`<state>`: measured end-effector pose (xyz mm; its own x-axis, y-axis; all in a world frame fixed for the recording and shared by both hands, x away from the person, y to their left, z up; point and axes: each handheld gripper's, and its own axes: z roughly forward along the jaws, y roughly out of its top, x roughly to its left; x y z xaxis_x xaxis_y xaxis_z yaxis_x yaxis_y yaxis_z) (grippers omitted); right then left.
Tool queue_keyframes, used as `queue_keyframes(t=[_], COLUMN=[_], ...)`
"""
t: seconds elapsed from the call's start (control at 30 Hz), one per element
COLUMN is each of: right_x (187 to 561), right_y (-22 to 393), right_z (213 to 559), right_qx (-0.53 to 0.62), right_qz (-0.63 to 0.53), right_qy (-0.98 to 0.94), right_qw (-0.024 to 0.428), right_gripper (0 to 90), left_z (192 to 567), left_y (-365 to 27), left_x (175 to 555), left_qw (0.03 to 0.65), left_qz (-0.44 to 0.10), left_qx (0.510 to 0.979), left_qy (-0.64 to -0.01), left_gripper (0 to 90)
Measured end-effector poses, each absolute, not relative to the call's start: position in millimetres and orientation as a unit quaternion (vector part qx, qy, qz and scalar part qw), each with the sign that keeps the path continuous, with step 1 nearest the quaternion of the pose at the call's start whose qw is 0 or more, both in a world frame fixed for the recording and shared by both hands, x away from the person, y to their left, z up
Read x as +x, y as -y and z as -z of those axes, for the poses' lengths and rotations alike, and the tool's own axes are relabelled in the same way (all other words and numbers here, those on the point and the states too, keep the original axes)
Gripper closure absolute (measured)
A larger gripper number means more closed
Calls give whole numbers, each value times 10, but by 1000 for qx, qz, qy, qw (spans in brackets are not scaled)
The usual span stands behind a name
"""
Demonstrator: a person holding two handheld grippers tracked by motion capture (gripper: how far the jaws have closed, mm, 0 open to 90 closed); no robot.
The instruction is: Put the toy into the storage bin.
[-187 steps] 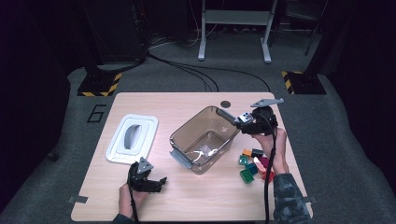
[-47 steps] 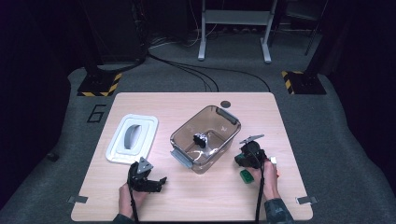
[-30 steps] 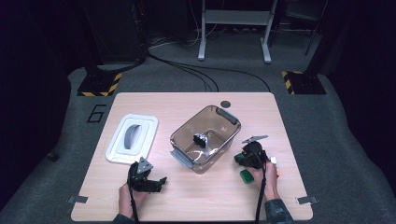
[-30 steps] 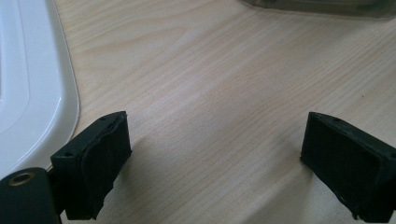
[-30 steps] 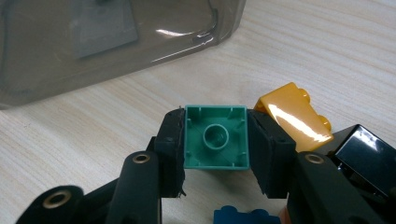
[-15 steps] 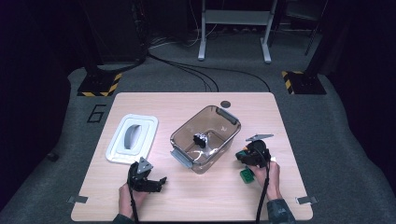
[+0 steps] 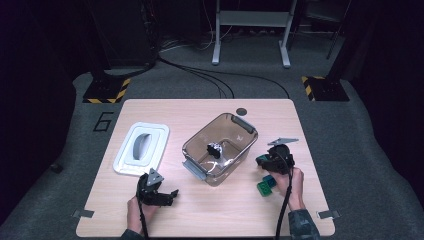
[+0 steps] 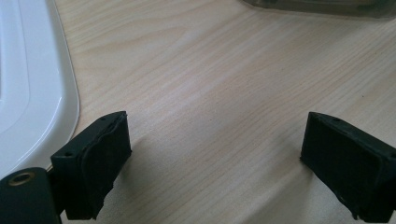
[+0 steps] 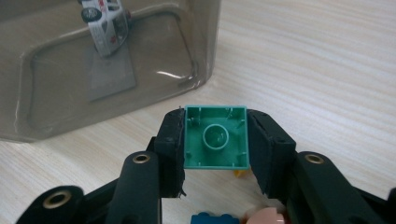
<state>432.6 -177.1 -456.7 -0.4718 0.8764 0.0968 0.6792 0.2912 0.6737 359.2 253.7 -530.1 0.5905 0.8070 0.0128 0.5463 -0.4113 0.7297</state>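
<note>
A pale wooden worktop (image 7: pixel 210 215) seen from above. At far left lies a white lid (image 7: pixel 141 154). Near the front edge, the left tongs (image 7: pixel 167 195) rest on the wood with their jaws wide apart and nothing between them. In the middle stands a clear brown plastic tub (image 7: pixel 220 148) with a small white toy car (image 7: pixel 214 149) inside. Just right of the tub, the right tongs (image 9: pixel 215 144) are clamped on a green building brick (image 9: pixel 215 138), its hollow underside facing the camera, held above the wood. More bricks (image 7: pixel 266 186) lie beneath the right hand.
</note>
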Motion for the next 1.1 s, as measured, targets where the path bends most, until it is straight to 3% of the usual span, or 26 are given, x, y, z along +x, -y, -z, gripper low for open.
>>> queue_keyframes(t=[1.1], right_x=[4530], right_y=[1930], right_z=[4121], right_qx=[496], right_qz=[-353], right_qy=[-773], right_qw=[178], right_gripper=[591], left_z=[5302], left_y=[-2536], left_x=[3593], left_qw=[352], left_qz=[-184], left_qx=[819], left_qy=[-414], left_gripper=[80])
